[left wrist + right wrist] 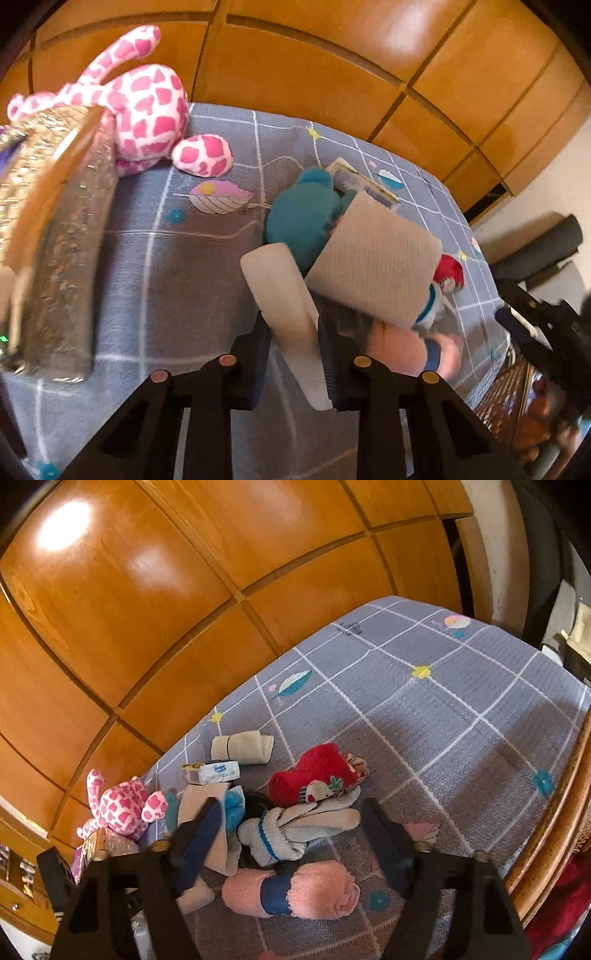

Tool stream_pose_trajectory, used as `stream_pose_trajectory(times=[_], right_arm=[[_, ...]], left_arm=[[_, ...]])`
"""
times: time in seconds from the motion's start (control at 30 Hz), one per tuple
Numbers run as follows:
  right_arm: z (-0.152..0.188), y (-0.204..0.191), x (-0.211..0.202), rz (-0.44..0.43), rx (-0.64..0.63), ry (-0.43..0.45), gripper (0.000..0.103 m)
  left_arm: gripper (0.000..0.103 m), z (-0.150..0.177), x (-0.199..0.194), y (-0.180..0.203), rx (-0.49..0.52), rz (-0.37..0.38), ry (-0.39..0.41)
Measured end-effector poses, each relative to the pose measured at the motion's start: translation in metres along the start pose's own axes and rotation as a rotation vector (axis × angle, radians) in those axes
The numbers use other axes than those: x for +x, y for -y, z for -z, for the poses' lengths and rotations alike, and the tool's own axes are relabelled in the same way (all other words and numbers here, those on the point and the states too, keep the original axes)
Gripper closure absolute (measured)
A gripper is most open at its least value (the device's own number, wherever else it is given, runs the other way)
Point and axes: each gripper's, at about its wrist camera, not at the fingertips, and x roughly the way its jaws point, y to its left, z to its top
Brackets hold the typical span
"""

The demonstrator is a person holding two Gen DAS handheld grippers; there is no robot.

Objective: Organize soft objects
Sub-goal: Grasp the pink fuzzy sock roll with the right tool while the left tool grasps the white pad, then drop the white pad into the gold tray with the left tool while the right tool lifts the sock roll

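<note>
Bedspread of grey quilted fabric (177, 266) with a white grid and small embroidered motifs, backed by glossy orange-brown wooden panels (295, 70), carries the scattered soft objects. Left wrist view, from 9 o'clock: a clear, glittery-walled storage box with a tan rim (55, 229) fills the left edge; behind it, at 10 o'clock, lies a pink-and-white spotted plush giraffe (147, 107). Near centre sits a teal plush toy (299, 218), and touching its right side is a beige ribbed knit cloth (373, 258), partly folded, whose pale strip (288, 306) runs down between the left gripper (293, 350) fingers; the narrow jaws are clamped on that strip. At 3 o'clock a red-and-white knitted item (448, 275) and, lower, a pink fleece roll with a dark blue band (413, 350) show only in part, blurred. The right gripper's black body (546, 332) enters at 4 o'clock. Right wrist view, from 8 o'clock: the giraffe (122, 805), then the left gripper's blue-padded finger (201, 834) on the beige cloth (221, 834); at 11 o'clock of the pile a small white tissue pack (214, 771) and a beige rolled bandage (242, 747); centre, a grey knitted glove with a teal-striped cuff (295, 827) below the red knit (314, 771). The pink roll (295, 890) lies at 6 o'clock between the right gripper (295, 853) fingers, whose jaws stand apart with neither pad touching it.
</note>
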Motion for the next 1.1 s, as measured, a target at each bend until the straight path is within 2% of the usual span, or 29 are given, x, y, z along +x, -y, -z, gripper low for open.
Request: stream_pose_trajectory(times=[0.1,0.23,0.3,0.37,0.5,0.6,0.67,0.73,0.77,0.97,1.1], right_arm=[[0.002,-0.013,0.009,0.0,-0.091,-0.074,0.043],[0.02,-0.049,0.037,-0.018,-0.342,-0.329,0.043],[0.038,-0.071,0.048,0.015,-0.532,-0.443,0.039],[0.055,-0.087,0.054,0.063,-0.691,-0.504,0.032],[0.074,-0.101,0.069,0.199,-0.906,-0.546,0.031],[0.079,-0.104,0.085,0.299,-0.973,-0.569,0.031],[0.078,-0.103,0.091,0.322,-0.978,-0.59,0.033],[0.077,-0.104,0.096,0.341,-0.994,-0.587,0.045],[0.076,-0.103,0.1,0.344,-0.989,-0.608,0.048],[0.082,-0.109,0.118,0.377,-1.039,-0.635,0.049],[0.09,-0.118,0.128,0.402,-1.082,-0.625,0.05]], left_arm=[[0.078,0.01,-0.012,-0.002,0.061,0.0,0.021],[0.079,0.02,-0.025,-0.005,0.091,0.042,0.026],[0.079,0.025,-0.032,-0.003,0.114,0.052,0.041],[0.079,0.03,-0.04,-0.003,0.132,0.064,0.051],[0.079,0.033,-0.047,-0.005,0.143,0.075,0.057],[0.079,0.036,-0.057,-0.005,0.157,0.075,0.075],[0.079,0.038,-0.063,-0.005,0.166,0.078,0.086],[0.079,0.041,-0.071,-0.005,0.173,0.078,0.098],[0.079,0.043,-0.076,-0.007,0.176,0.076,0.105],[0.079,0.054,-0.119,-0.034,0.149,0.044,0.166],[0.079,0.063,-0.162,-0.083,0.041,-0.019,0.234]])
